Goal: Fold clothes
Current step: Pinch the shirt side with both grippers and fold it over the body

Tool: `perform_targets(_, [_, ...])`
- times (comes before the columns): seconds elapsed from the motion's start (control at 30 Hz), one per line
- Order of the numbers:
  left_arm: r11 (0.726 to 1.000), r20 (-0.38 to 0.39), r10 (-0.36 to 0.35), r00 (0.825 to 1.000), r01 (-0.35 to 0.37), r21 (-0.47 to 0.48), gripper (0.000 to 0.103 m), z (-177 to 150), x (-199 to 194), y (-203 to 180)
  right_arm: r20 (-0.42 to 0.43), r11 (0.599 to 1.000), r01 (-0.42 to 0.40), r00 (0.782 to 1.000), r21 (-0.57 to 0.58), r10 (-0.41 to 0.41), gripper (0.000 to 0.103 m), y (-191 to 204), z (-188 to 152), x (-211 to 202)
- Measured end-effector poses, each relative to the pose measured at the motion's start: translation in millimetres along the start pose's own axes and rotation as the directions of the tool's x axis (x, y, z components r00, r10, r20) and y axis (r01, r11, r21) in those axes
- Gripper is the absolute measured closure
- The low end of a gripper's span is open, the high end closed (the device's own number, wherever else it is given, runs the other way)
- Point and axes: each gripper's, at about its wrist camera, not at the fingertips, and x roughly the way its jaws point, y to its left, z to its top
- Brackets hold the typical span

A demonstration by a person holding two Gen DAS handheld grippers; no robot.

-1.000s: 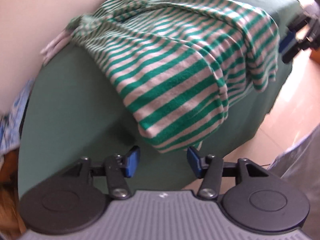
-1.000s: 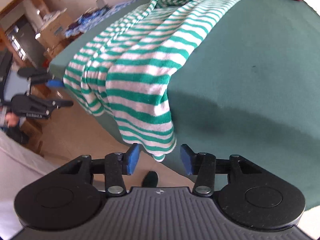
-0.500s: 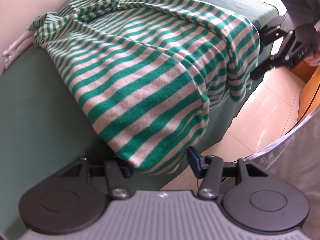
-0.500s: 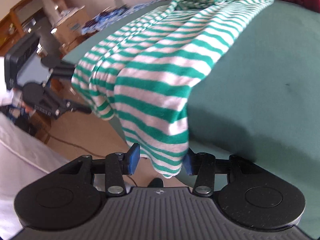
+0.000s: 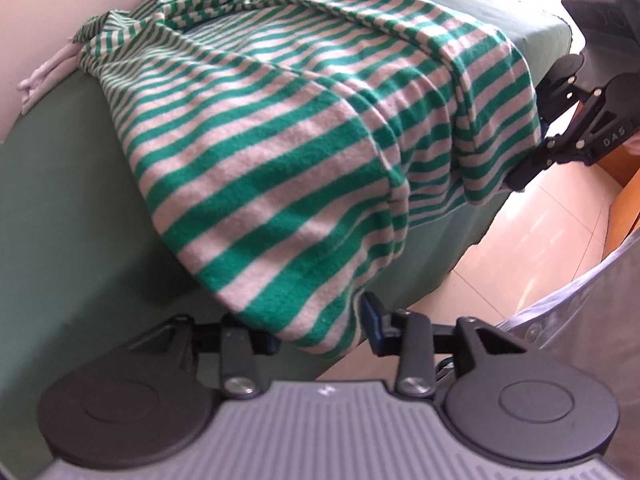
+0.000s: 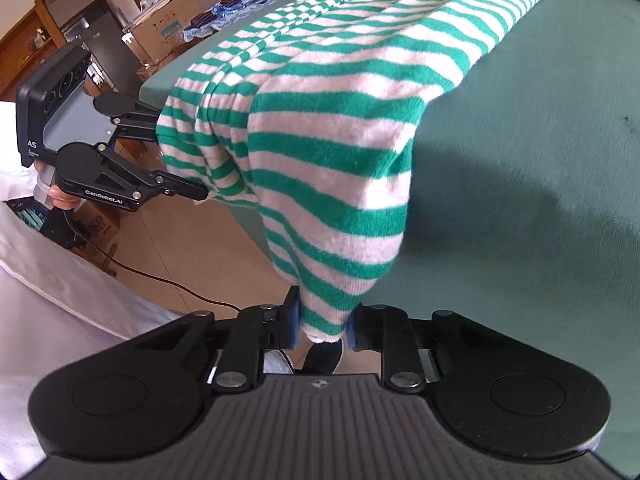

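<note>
A green-and-white striped garment (image 5: pixel 280 152) lies spread over a counter covered in green cloth (image 5: pixel 68 208), with its lower edge hanging over the counter's near side.

In the left wrist view the garment fills the middle of the frame, and one hanging corner drops between the fingers of the left tongs (image 5: pixel 320 326) at the bottom centre. Those tongs are closing around the corner. The blue pad on the right is touching the fabric's edge, while the left pad is hidden under the fabric, so a firm pinch cannot be confirmed.

In the right wrist view the other hanging corner comes down to the bottom centre, where the right tongs (image 6: pixel 322 328) are closing on it, both blue pads pressed against the striped tip.

Pale floor tiles (image 5: pixel 540 232) show at the right of the left view. Cardboard boxes (image 6: pixel 168 28) stand at the upper left of the right view.
</note>
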Motion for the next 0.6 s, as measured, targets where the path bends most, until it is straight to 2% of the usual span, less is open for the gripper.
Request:
perform_targets(0.07, [1.0,-0.004,0.022,1.0,-0.022,0.022,0.08,-1,1,-6,-0.007,1.0,0.007,1.0,-0.01,-0.007,0.094,1,-1,-1])
perform_targets(0.1, [0.999,-0.008,0.038,0.999,-0.038,0.033,0.097,-1,0,-7,-0.007,1.0,0.007,1.0,-0.005,-0.007,0.095,0,-1,-2])
perform_targets(0.23, [0.999,-0.031,0.008,0.999,-0.007,0.036,0.098,0,-21,-7,0.008,0.999,-0.006,1.0,0.033,0.005,0.096,-1,0,-14])
perform_targets(0.3, [0.999,-0.024,-0.006,1.0,0.007,0.049,0.098,3,-37,-7,0.01,0.998,-0.043,0.999,0.044,0.043,0.096,2,0,-25])
perform_targets(0.37, [0.998,-0.037,-0.056,0.998,0.056,0.007,0.098,5,-50,-1,0.003,0.994,-0.093,0.996,0.061,0.093,0.096,6,2,-38])
perform_targets(0.5, [0.987,-0.02,-0.141,0.99,0.139,-0.078,0.099,16,-79,11,0.014,0.966,-0.232,0.973,0.112,0.232,0.096,16,20,-60])
perform_targets(0.6, [0.969,0.016,-0.208,0.978,0.208,-0.134,0.1,33,-97,26,0.076,0.931,-0.32,0.947,0.177,0.311,0.096,12,39,-78])
